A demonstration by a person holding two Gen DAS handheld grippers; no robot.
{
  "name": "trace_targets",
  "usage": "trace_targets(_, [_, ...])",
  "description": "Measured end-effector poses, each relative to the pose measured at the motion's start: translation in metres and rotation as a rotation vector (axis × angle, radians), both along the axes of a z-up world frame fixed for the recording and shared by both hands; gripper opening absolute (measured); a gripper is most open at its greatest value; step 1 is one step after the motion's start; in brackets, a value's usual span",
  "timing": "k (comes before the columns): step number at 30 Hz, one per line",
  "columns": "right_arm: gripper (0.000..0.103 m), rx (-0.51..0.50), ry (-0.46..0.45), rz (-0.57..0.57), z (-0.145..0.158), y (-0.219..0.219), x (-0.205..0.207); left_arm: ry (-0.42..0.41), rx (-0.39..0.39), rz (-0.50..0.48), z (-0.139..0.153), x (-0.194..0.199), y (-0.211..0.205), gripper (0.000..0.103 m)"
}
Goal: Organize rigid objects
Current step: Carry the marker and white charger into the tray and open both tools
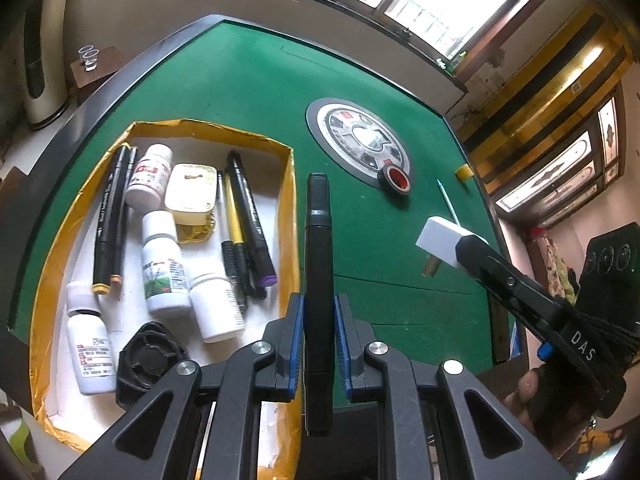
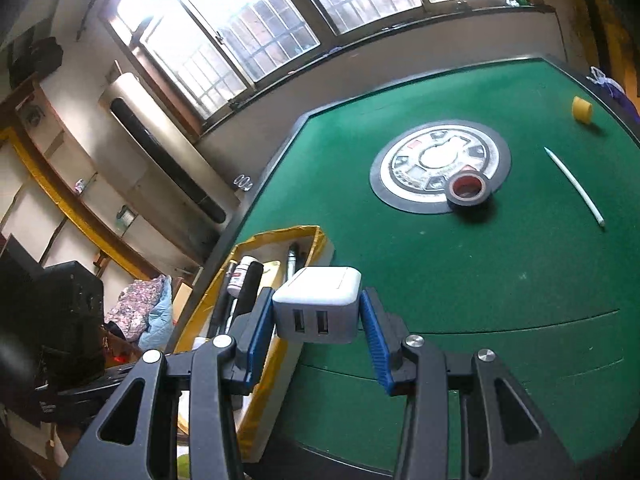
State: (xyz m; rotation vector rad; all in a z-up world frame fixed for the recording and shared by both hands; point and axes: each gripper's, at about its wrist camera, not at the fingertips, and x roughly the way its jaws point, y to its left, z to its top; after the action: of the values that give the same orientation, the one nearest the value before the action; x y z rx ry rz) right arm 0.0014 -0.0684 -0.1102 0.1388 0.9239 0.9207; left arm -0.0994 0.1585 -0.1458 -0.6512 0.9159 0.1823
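Left gripper (image 1: 319, 320): clamped on a black marker (image 1: 318, 240), held upright between the blue pads (image 1: 297, 328), just beside the right wall of the box (image 1: 289, 200). Right gripper (image 2: 316, 320): closed on a white USB charger (image 2: 318, 306), two ports facing the camera, held above the green table (image 2: 460, 272) near the box edge. Box contents: white bottles (image 1: 166, 268), several markers (image 1: 250, 216), a yellow pen (image 1: 232, 212), a cream packet (image 1: 191, 192), a black round part (image 1: 148, 360). Loose on the felt, well apart from the box: black tape roll (image 2: 468, 190) touching the centre disc (image 2: 436, 160), white stylus (image 2: 574, 186), yellow tape roll (image 2: 581, 109).
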Motion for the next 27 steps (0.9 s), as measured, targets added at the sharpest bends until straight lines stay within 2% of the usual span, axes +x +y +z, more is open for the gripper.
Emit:
trace_targets(4, [0.042, 0.003, 0.006, 0.030, -0.004, 0.010, -0.004, -0.011, -0.008, 0.055, -0.001, -0.018, 0.014, 0.014])
trace_targets(11, [0.042, -0.030, 0.045, 0.096, -0.024, 0.046, -0.009, 0.021, -0.045, 0.128, -0.019, -0.033, 0.047, 0.014])
trace_targets(17, [0.042, -0.030, 0.024, 0.134, -0.023, 0.073, -0.015, 0.032, -0.065, 0.109, -0.025, -0.033, 0.052, 0.014])
trace_targets(22, [0.042, -0.039, 0.016, 0.158, -0.025, 0.098, -0.012, 0.051, -0.092, 0.055, -0.034, -0.031, 0.032, 0.014])
trace_targets(25, [0.042, -0.039, -0.004, 0.182, -0.022, 0.112, -0.013, 0.076, -0.083, 0.050, -0.040, -0.035, 0.023, 0.014])
trace_targets(27, [0.042, -0.046, 0.005, 0.199, -0.025, 0.121, -0.012, 0.093, -0.107, 0.033, -0.045, -0.034, 0.019, 0.014])
